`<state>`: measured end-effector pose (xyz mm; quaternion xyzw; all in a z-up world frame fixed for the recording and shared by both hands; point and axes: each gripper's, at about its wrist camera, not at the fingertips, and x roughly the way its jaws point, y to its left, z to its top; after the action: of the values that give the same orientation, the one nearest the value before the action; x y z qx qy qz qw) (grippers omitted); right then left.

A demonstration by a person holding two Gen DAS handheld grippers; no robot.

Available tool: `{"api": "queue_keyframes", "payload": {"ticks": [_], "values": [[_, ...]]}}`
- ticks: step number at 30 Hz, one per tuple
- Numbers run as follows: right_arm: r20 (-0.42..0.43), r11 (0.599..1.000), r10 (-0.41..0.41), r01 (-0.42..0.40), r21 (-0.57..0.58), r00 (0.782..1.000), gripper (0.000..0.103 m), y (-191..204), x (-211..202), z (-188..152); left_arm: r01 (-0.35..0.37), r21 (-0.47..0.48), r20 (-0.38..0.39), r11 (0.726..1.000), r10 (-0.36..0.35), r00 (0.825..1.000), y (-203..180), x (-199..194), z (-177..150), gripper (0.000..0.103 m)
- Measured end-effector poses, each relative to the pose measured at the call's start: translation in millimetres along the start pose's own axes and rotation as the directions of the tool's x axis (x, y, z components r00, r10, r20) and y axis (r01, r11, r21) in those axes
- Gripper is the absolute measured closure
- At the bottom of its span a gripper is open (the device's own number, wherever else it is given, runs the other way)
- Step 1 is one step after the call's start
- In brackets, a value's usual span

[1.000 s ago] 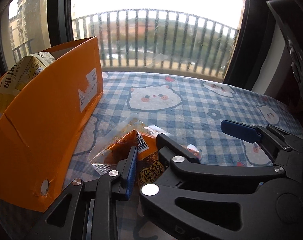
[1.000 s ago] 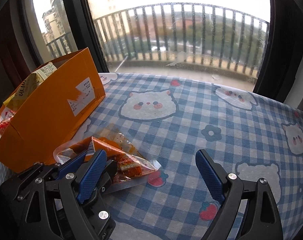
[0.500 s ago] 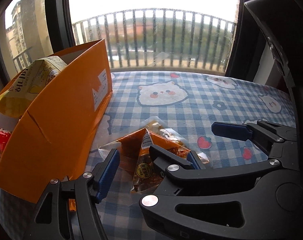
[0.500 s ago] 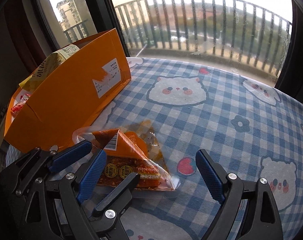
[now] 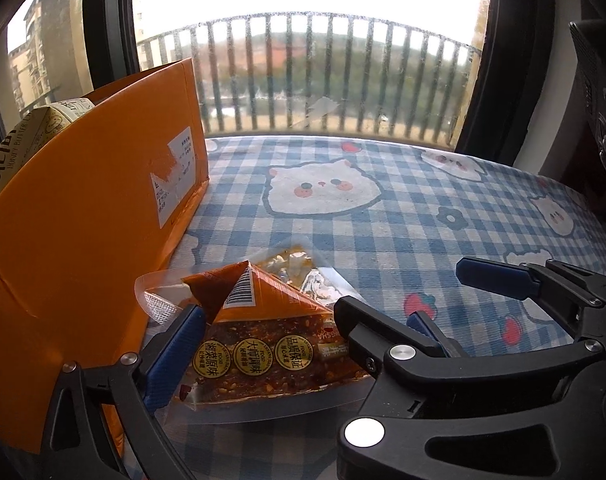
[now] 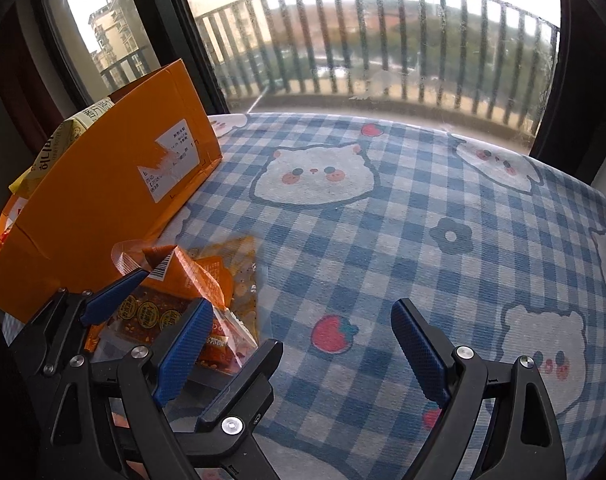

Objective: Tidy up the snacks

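Note:
An orange and clear snack packet (image 5: 263,344) with gold round labels lies on the checked cloth beside the orange cardboard box (image 5: 83,200). My left gripper (image 5: 269,312) straddles the packet; its jaws are opening and the pads stand clear of it. A second clear packet (image 5: 299,268) lies just behind. In the right wrist view the packet (image 6: 151,312) sits at the lower left, next to the box (image 6: 103,184). My right gripper (image 6: 303,308) is open over bare cloth, and its left finger (image 6: 183,352) hangs over the packets. A yellow bag (image 6: 63,144) sticks out of the box.
The table carries a blue checked cloth (image 5: 383,220) printed with cats and strawberries. Its far edge meets a window (image 5: 303,20) with a balcony railing outside. A dark device (image 5: 599,120) stands at the right edge. The box wall rises close on the left.
My left gripper's jaws went from shut on the packet's corner to wide apart. The packet now rests on the cloth between them. The right gripper stayed open.

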<state>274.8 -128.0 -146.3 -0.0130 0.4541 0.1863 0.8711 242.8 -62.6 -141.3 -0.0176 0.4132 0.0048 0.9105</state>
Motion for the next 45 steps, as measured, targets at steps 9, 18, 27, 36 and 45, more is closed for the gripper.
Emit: {"api": "queue_keyframes", "payload": {"ticks": [9, 18, 27, 36, 45], "values": [[0.014, 0.999, -0.009, 0.009, 0.032, 1.000, 0.011, -8, -4, -1, -0.038, 0.018, 0.005, 0.999, 0.038, 0.999, -1, 2, 3, 0.016], [0.031, 0.999, 0.009, -0.010, 0.032, 0.999, 0.011, -7, -13, -1, -0.033, 0.015, 0.022, 0.999, 0.032, 0.999, 1, -3, 0, 0.031], [0.037, 1.000, 0.007, -0.008, 0.021, 0.999, 0.011, 7, -23, -4, 0.083, 0.000, 0.023, 0.997, -0.083, 0.996, -5, -18, -8, 0.066], [0.027, 0.999, 0.021, -0.022, 0.035, 0.999, 0.011, 12, -30, -23, 0.089, 0.026, 0.007, 0.996, -0.089, 0.996, -9, -34, -23, 0.070], [0.008, 0.998, 0.062, -0.061, -0.019, 0.998, 0.011, 35, -32, -40, 0.063, 0.063, -0.008, 0.996, -0.062, 0.998, -7, -53, -45, 0.067]]}}
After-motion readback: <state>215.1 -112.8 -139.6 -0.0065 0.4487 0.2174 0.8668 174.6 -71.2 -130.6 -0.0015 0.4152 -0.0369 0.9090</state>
